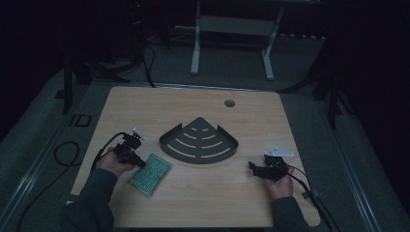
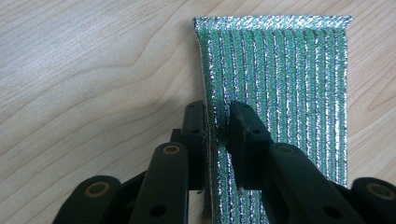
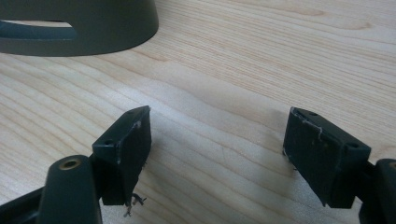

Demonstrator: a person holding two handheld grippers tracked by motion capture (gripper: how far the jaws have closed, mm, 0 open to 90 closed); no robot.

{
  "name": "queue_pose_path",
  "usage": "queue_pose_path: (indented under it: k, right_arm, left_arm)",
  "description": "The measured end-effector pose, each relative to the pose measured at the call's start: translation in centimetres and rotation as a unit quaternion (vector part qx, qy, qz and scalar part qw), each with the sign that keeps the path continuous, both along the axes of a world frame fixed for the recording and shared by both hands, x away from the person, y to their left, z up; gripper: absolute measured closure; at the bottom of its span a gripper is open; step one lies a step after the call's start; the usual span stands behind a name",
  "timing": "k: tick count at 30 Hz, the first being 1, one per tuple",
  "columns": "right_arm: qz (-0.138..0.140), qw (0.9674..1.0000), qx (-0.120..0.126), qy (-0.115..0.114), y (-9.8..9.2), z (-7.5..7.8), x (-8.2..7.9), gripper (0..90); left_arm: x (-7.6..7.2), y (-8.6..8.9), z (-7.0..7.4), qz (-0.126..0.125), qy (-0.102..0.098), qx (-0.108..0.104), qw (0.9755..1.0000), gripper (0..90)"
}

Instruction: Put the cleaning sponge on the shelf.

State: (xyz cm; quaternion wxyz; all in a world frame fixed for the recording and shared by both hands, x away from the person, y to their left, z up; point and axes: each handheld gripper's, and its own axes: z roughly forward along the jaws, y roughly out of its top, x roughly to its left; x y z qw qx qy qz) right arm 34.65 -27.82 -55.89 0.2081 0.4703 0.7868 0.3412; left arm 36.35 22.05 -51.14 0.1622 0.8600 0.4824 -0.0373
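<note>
Left gripper view: the left gripper [image 2: 217, 122] pinches the near edge of a green glittery sponge cloth [image 2: 289, 84] lying on the tabletop [image 2: 84, 70]; the right gripper [image 3: 217, 140] is spread wide, empty.

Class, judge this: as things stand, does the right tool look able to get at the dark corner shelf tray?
Probably yes. The right tool is open, holds nothing, and bare table lies between it and the tray.

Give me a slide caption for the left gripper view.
Left gripper pinching the edge of a green scouring pad on the wooden table.
</note>
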Motion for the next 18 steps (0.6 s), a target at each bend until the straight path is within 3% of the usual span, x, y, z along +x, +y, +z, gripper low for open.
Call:
queue_pose_path:
  k: [11, 18]
  right_arm:
    - [0.0, 1.0, 0.0, 0.0, 0.0, 0.0, 0.0, 22.9]
    - [0.0, 1.0, 0.0, 0.0, 0.0, 0.0, 0.0, 22.9]
  left_arm:
    - [0.9, 0.6, -0.5, 0.004, 0.034, -0.021, 0.9992, 76.5]
    - [1.4, 0.4, -0.5, -0.012, 0.053, -0.025, 0.9982, 82.6]
